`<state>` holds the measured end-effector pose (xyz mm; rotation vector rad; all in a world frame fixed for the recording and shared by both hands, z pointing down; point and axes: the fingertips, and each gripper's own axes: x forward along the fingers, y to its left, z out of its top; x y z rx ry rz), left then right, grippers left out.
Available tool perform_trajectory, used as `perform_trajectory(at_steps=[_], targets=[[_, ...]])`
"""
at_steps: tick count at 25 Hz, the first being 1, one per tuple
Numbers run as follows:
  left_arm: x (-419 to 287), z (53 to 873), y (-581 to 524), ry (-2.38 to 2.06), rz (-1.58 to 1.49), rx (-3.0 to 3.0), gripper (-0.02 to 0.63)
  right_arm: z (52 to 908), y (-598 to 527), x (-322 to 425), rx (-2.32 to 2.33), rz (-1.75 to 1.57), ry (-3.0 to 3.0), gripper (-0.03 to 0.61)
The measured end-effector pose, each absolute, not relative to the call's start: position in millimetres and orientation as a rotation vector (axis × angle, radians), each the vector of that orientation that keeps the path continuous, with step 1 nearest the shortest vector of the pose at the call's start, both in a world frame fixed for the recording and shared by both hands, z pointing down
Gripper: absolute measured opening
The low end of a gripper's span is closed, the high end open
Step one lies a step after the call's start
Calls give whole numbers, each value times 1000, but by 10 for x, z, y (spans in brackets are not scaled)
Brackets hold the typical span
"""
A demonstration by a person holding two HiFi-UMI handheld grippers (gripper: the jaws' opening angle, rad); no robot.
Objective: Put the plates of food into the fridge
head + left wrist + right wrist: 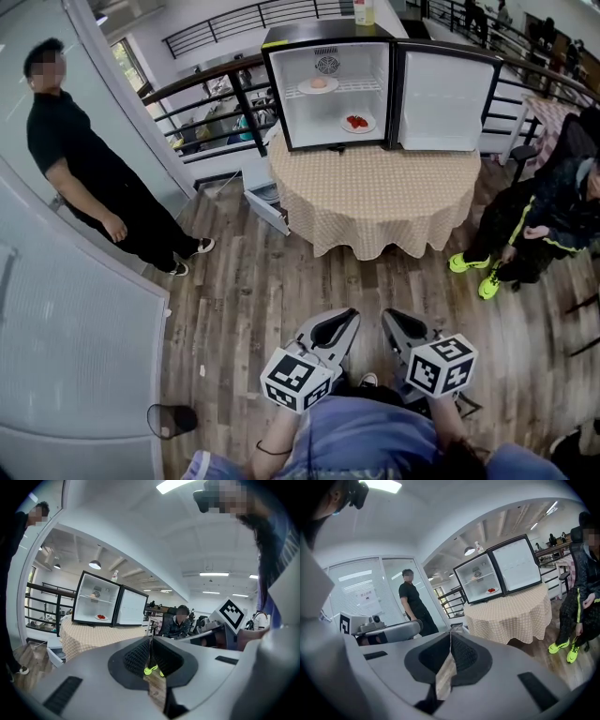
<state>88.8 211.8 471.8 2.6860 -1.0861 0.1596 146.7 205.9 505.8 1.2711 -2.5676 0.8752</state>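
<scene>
One round surface (375, 202) under a checked cloth stood at twelve o'clock in the head view, and on it sat the fridge (328, 47), its door (441, 98) swung open toward three o'clock. Down at six o'clock, the left tool (349, 319) and the right tool (392, 321) were each pinched fully together on nothing, well apart from the surface. Inside the fridge, the plate with pale food (319, 84) lay on the upper shelf and the plate with red food (357, 123) below it, toward five o'clock.
</scene>
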Motion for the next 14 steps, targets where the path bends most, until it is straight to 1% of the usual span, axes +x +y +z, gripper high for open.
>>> perform_trajectory(at_steps=[14], targets=[[990,4685,2285,-1087,163,2693,17,5019,2164,1555,1272,863,-2574,21]])
